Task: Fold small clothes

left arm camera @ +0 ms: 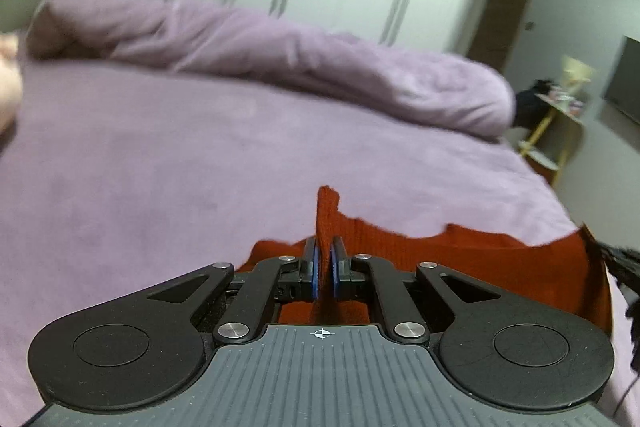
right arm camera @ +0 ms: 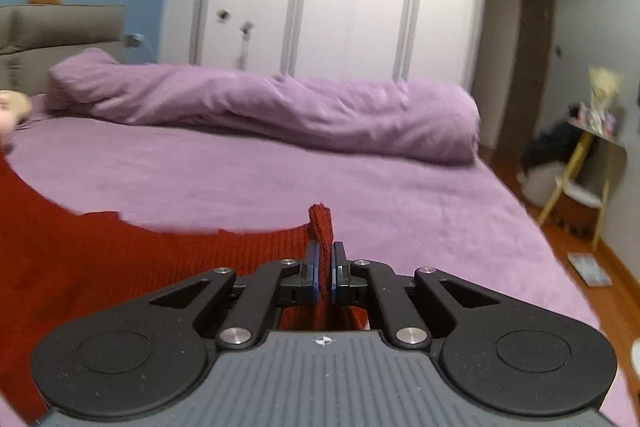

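I have a corner of the red knit garment (left arm camera: 460,259) pinched in each tool. In the left wrist view my left gripper (left arm camera: 324,259) has its fingers closed together on a tab of the cloth that stands up just above center-bottom of the frame, and the rest of the garment runs off toward the lower right. In the right wrist view my right gripper (right arm camera: 324,259) is clamped the same way on another upright tab, with the red cloth (right arm camera: 80,259) spreading away to the lower left.

The garment seems lifted and stretched between my two tools over the purple bed (right arm camera: 280,179), its top edge sagging slightly between the grips. A rolled purple duvet (right arm camera: 280,111) lies across the middle of both frames, well apart from the cloth, with white wardrobe doors (right arm camera: 340,7) behind it.

I judge the folding to be at an early stage: the piece is held up by an edge, and I can see no finished fold in it. Laying it down and making the folds is still ahead. How much of the garment hangs below my view I cannot tell.
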A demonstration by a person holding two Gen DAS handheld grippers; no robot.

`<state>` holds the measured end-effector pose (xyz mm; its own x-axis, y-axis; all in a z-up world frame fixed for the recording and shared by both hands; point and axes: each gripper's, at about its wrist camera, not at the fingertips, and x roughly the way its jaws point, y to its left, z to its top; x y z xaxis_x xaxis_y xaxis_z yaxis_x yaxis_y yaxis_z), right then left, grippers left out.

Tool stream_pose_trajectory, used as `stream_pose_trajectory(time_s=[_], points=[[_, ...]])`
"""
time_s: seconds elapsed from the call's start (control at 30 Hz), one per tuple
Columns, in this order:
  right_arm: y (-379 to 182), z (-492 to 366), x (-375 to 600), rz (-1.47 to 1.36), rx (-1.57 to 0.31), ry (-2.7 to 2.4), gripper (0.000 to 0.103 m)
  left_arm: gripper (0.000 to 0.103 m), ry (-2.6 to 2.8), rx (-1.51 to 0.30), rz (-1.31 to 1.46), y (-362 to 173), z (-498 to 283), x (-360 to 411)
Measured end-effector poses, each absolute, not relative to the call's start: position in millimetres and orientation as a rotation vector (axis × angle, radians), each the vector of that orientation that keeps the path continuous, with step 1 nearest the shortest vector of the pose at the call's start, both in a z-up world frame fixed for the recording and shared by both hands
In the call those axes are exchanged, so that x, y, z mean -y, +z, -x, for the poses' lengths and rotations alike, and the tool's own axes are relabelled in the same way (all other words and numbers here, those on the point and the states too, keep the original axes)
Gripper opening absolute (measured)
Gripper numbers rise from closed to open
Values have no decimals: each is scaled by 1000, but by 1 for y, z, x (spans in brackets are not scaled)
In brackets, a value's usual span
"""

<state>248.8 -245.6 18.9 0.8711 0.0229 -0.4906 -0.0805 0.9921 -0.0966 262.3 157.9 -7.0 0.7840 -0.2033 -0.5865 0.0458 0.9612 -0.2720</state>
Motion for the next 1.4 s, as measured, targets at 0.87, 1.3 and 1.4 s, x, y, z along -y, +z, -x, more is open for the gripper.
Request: stream_pose_trajectory(time_s=[0.87,1.3,1.4], points=[[-57,-302,98,73,-598,487,10,56,37,-755,194,-79,-346,-66],[-77,-356,253,-49,-650,27,0,56,71,-735,129,-107,-358,-68],[-81,-358,255,-51,-653,10,0,56,59,-742,130,-106,-359,-71]])
